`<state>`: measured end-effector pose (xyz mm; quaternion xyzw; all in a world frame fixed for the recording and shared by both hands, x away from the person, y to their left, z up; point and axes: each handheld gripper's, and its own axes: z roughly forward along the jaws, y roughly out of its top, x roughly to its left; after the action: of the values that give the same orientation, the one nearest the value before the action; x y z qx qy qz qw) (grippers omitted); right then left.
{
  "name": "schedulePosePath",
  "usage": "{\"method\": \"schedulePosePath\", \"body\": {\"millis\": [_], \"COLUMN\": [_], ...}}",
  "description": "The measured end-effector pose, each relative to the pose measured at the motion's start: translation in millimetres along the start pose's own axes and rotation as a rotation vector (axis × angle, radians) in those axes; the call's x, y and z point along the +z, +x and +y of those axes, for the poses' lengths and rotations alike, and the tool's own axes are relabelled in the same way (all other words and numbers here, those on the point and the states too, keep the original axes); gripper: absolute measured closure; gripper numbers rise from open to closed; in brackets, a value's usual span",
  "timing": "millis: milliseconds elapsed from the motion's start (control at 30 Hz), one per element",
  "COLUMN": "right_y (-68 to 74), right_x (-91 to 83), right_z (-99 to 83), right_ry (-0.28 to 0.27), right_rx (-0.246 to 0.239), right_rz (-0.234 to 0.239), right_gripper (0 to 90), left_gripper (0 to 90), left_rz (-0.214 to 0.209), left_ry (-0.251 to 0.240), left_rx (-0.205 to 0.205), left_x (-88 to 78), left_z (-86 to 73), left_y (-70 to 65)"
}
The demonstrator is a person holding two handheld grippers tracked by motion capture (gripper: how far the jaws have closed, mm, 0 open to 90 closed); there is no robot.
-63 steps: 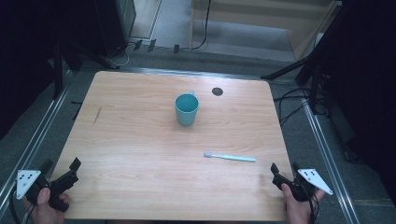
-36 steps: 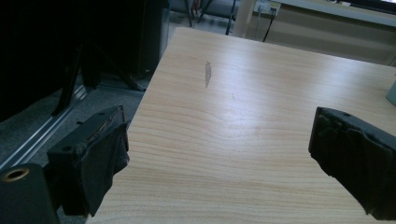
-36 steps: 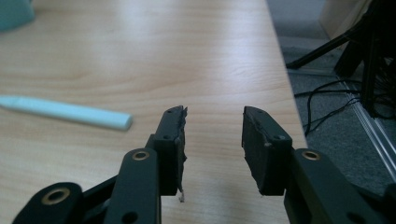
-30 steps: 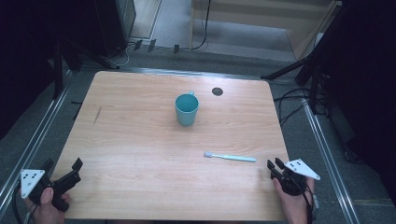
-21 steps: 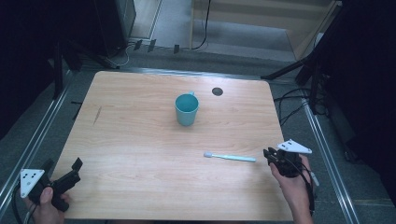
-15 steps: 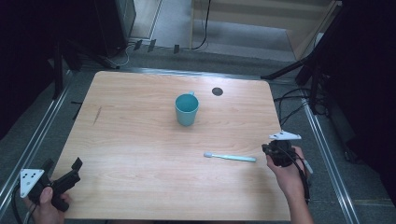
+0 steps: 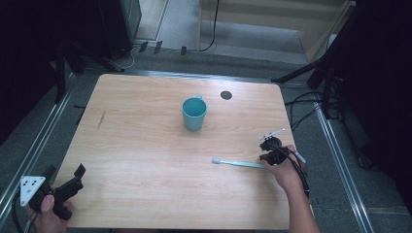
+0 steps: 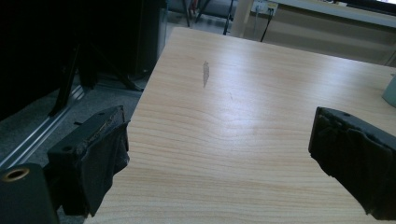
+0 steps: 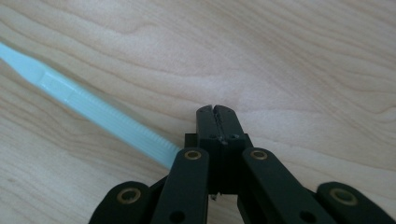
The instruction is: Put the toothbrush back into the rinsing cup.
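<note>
A light blue toothbrush lies flat on the wooden table, right of centre, bristle end pointing left. My right gripper is down at its handle end, jaws shut. In the right gripper view the closed tips press together over bare wood. The toothbrush handle runs in from the upper left and ends under the gripper's left link, beside the jaws, not between them. A teal cup stands upright mid-table. My left gripper rests open at the near left corner, its jaws wide apart over bare wood.
A small dark round hole marks the table behind the cup. The cup's edge shows at the far right of the left gripper view. Metal rails run along both table sides, with cables and stand legs on the floor.
My right gripper has moved from the near right corner forward and left to the toothbrush's handle end. The left gripper has hardly moved. Toothbrush and cup stay in place.
</note>
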<state>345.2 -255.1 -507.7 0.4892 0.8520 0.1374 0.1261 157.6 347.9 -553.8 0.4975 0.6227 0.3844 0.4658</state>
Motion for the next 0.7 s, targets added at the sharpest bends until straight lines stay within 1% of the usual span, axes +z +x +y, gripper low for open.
{"method": "schedulePosePath", "body": {"millis": [33,67,100,133,167,233,367,433,500,567,600,667,700], "right_y": [0.6,0.6,2.6,2.6,5.1,7.1,16.2,18.1,22.7,23.9,26.8,28.4,30.9], "right_x": [0.1,0.1,-1.2,-1.2,-3.5,-4.8,-8.9,-9.7,-12.9,-13.4,-15.2,-16.1,-17.9], "right_z": [-2.0,-2.0,-3.8,-3.8,-5.7,-6.7,-12.6,-14.0,-17.8,-19.3,-22.3,-23.8,-27.0], "right_ry": [0.009,0.009,0.016,0.016,0.012,0.013,0.028,0.028,0.037,0.034,0.039,0.040,0.039], "right_rx": [-0.004,-0.004,-0.010,-0.010,-0.022,-0.028,-0.065,-0.067,-0.081,-0.090,-0.101,-0.101,-0.110], "right_rz": [0.017,0.017,0.034,0.034,0.052,0.058,0.080,0.081,0.087,0.090,0.099,0.099,0.105], "right_gripper": [90.0,90.0,90.0,90.0,90.0,90.0,90.0,90.0,90.0,90.0,90.0,90.0,90.0], "left_gripper": [5.2,5.2,5.2,5.2,5.2,5.2,5.2,5.2,5.2,5.2,5.2,5.2,5.2], "left_rz": [0.000,0.000,0.000,0.000,0.000,0.000,0.000,0.000,-0.001,-0.001,-0.001,0.000,-0.002], "left_ry": [-0.001,0.000,0.000,0.000,0.002,0.003,0.000,0.001,0.002,0.000,0.000,0.001,0.001], "left_rx": [-0.001,-0.001,-0.002,-0.002,-0.002,-0.001,-0.004,-0.003,-0.005,-0.007,-0.008,-0.009,-0.012], "left_x": [0.1,0.2,0.3,0.3,0.4,0.6,0.7,0.5,0.4,0.6,0.6,0.7,0.9], "left_z": [0.0,0.0,0.0,0.0,0.1,0.2,0.1,0.1,0.1,0.1,0.1,0.2,0.2], "left_y": [-0.1,-0.1,-0.1,-0.1,0.1,0.0,-0.2,-0.1,0.2,0.1,0.2,0.4,0.4]}}
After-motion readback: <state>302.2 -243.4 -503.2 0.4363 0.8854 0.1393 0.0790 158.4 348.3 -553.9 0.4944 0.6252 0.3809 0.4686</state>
